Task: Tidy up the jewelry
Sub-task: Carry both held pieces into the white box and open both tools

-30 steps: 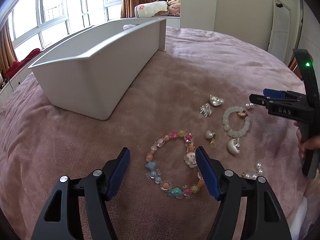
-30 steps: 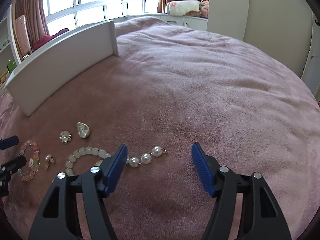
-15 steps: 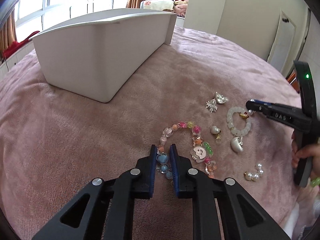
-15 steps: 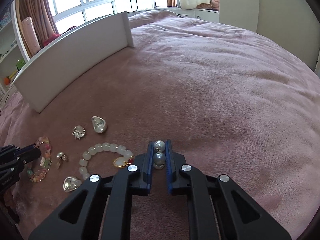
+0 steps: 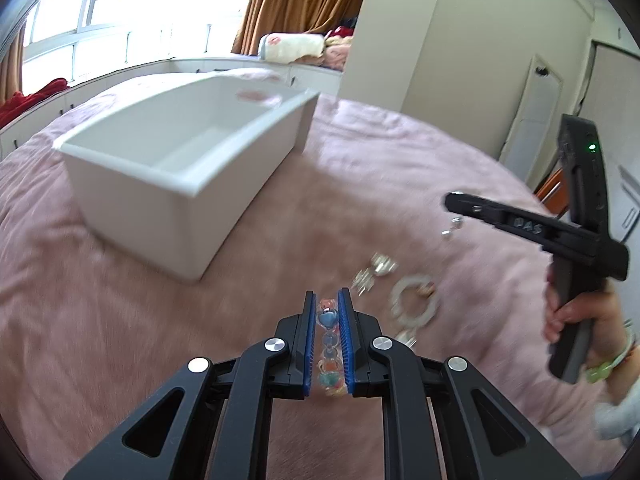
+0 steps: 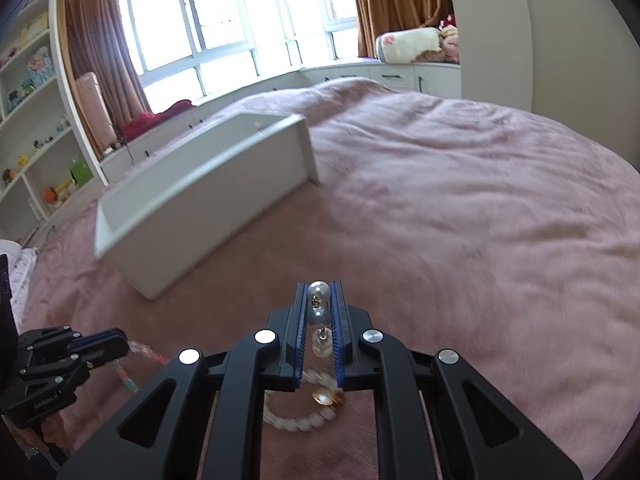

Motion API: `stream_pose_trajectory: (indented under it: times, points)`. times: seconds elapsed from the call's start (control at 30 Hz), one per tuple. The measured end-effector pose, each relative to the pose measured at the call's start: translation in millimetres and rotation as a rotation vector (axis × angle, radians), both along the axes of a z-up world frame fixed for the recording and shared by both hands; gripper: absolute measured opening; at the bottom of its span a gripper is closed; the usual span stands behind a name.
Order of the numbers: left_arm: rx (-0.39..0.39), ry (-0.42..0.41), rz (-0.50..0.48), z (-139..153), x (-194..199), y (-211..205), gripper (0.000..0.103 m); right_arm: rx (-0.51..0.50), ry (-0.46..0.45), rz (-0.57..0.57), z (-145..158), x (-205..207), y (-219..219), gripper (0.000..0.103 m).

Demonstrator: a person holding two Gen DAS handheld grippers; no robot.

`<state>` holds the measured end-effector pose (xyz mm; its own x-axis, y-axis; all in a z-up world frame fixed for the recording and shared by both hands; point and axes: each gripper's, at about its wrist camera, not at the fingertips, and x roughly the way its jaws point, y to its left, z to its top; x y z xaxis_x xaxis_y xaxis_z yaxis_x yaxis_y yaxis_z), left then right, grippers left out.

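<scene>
Left gripper [image 5: 329,300] pinches the colorful bead bracelet [image 5: 329,336]; right gripper [image 6: 319,296] pinches the pearl strand [image 6: 319,316]; white bin [image 5: 176,160] at 10 o'clock.

I see daylight through a wide bay window [image 6: 224,36] with brown curtains [image 6: 392,4]. White shelves [image 6: 36,120] line one wall. A pink blanket [image 6: 460,200] covers what is probably a bed.

left tongs [image 5: 328,312]: closed, raised | right tongs [image 6: 318,308]: closed, raised
</scene>
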<state>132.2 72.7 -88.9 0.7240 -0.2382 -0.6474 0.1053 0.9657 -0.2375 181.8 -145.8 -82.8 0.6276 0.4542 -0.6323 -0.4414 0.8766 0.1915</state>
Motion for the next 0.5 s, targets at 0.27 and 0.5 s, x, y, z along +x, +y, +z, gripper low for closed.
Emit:
stream_pose_trajectory:
  times: [0.27,0.5]
  points:
    - [0.062,-0.119,-0.039,85,29,8,0.016,0.021,-0.091,0.114,68,22,54,0.012]
    - [0.092,-0.132,-0.020,131,71,35,0.016,0.019,-0.155,0.174,105,47,111,0.012]
